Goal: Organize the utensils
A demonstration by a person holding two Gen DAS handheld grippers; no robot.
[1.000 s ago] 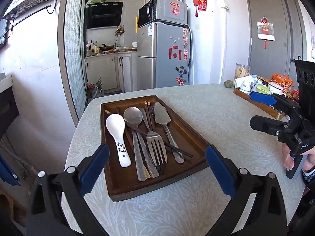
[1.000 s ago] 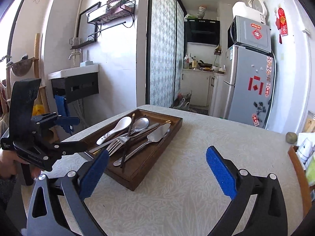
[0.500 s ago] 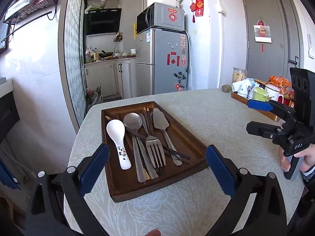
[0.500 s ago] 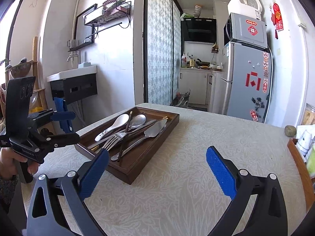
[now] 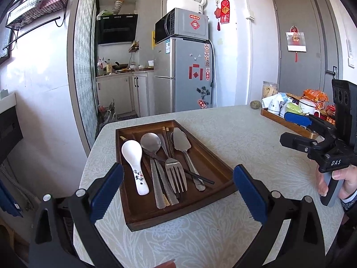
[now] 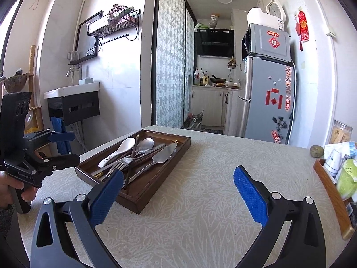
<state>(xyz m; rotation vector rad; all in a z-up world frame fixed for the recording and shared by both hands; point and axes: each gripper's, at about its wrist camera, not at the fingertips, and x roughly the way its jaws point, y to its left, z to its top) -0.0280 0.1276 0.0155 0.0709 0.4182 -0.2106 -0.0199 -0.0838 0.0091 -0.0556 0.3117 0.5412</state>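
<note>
A dark wooden tray (image 5: 214,163) on the table holds a white ceramic spoon (image 5: 133,158), a metal spoon (image 5: 150,141), a fork (image 5: 175,172), a cake server (image 5: 181,141), dark chopsticks (image 5: 196,175) and flat textured handles, all loosely piled. The tray also shows in the right wrist view (image 6: 165,169). My left gripper (image 5: 177,192) is open and empty, above the tray's near end. My right gripper (image 6: 178,193) is open and empty over the tablecloth, right of the tray. Each gripper shows in the other's view, the right one (image 5: 296,131) and the left one (image 6: 60,147), both held off the table.
The round table (image 5: 245,138) has a pale patterned cloth. A wooden tray of cups and snacks (image 5: 290,125) stands at the far right edge, with a jar (image 5: 270,90) and a small round fruit (image 6: 316,151) beside it. A fridge (image 5: 187,76) stands beyond the table.
Both grippers have drawn back and lifted slightly, so the tray sits a little farther off in both views. Both stay open. The utensils have not moved.
</note>
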